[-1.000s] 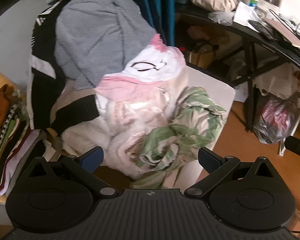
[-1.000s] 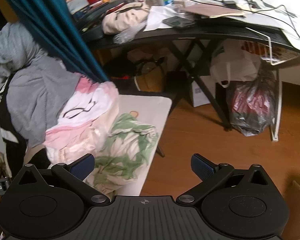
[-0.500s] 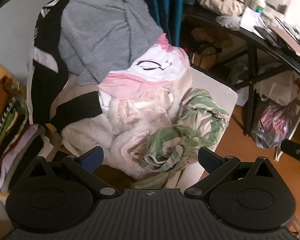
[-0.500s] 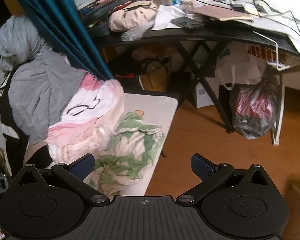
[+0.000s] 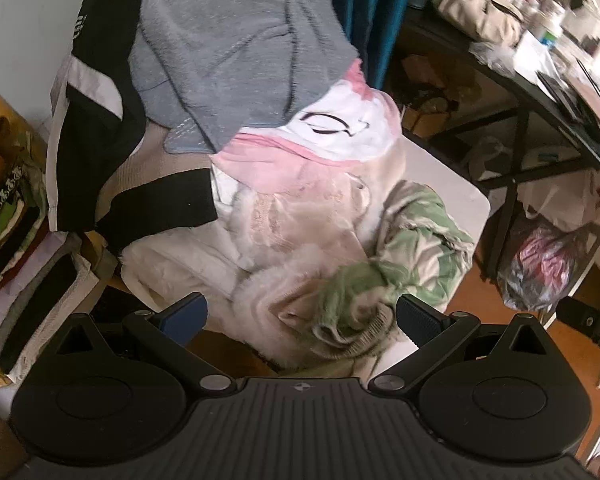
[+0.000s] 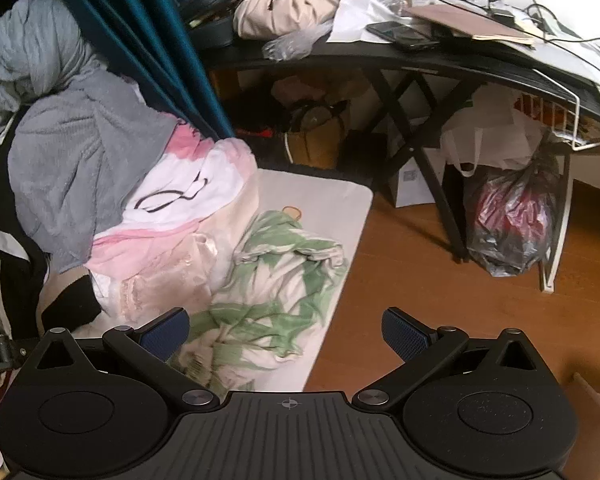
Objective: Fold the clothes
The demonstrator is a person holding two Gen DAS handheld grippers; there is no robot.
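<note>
While spread wide, left gripper [image 5: 302,314] holds nothing.

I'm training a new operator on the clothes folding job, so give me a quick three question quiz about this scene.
1. True or false: the left gripper holds a garment.
2. Which garment lies nearest the left gripper's jaws? A) grey fleece B) green-and-cream garment C) black-and-white jacket
3. What lies directly below the grey fleece on the pile?

Key:
1. False; both the left and right gripper have open, empty jaws.
2. B
3. The pink-and-white garment.
</note>
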